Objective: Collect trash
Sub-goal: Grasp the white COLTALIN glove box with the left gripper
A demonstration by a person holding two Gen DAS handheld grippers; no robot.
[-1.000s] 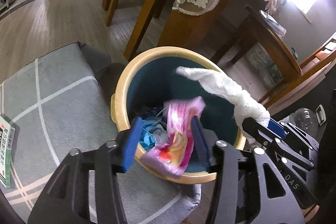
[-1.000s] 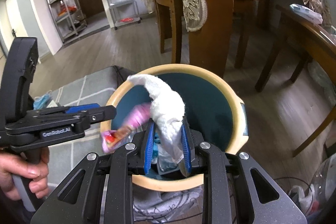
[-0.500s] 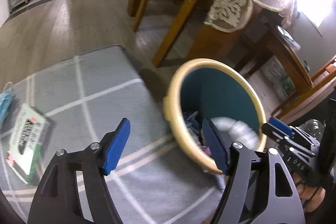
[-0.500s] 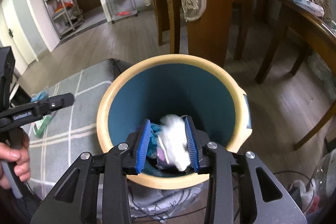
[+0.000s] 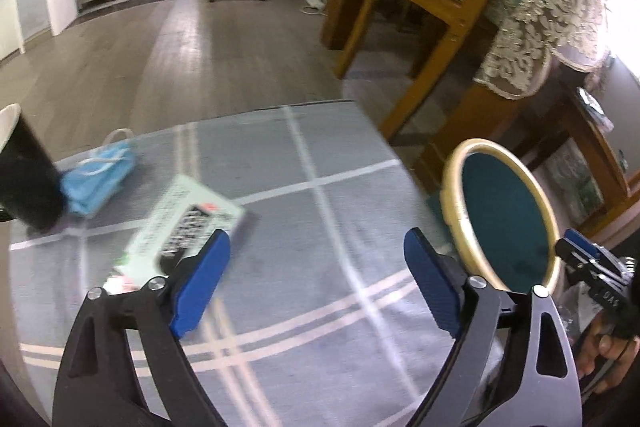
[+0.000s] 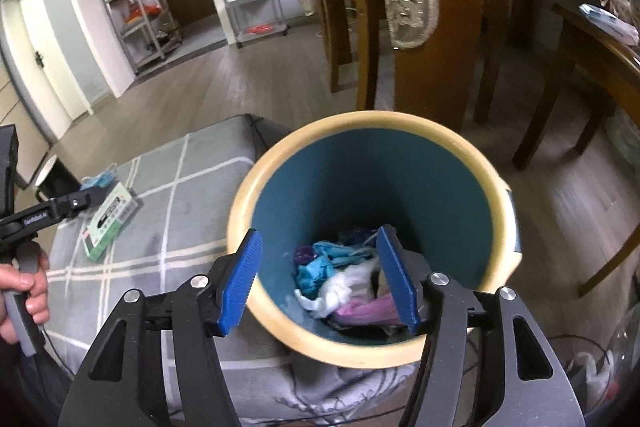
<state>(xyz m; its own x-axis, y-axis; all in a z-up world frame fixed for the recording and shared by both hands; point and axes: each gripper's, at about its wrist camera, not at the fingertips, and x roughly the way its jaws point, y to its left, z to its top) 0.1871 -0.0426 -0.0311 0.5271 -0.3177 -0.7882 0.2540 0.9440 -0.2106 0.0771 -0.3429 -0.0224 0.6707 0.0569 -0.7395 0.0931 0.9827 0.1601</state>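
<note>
Trash bin point(image 6: 372, 347): tan rim, teal inside, centre of right wrist frame; holds white tissue point(image 6: 344, 285), pink wrapper point(image 6: 366, 311), blue scraps.
Right gripper point(image 6: 318, 283): over bin mouth, jaws spread, empty.
Left gripper point(image 5: 316, 287): jaws spread wide, empty, above grey rug point(image 5: 320, 219).
Green-white box point(image 5: 180, 223): blurred, on rug, centre left.
Blue face mask point(image 5: 100, 179): left on rug, beside black cup point(image 5: 24, 171).
Chair legs point(image 5: 424, 59): upper right, behind bin.

I see a grey rug point(image 5: 320, 155) crossed by pale lines, a white-and-green box point(image 5: 180, 227) with black print, a blue face mask point(image 5: 100, 179), and a bin point(image 6: 496, 267) with cream rim and teal inside holding white, pink and blue trash point(image 6: 344, 287). My claw pads point(image 5: 198, 287) are blue.
</note>
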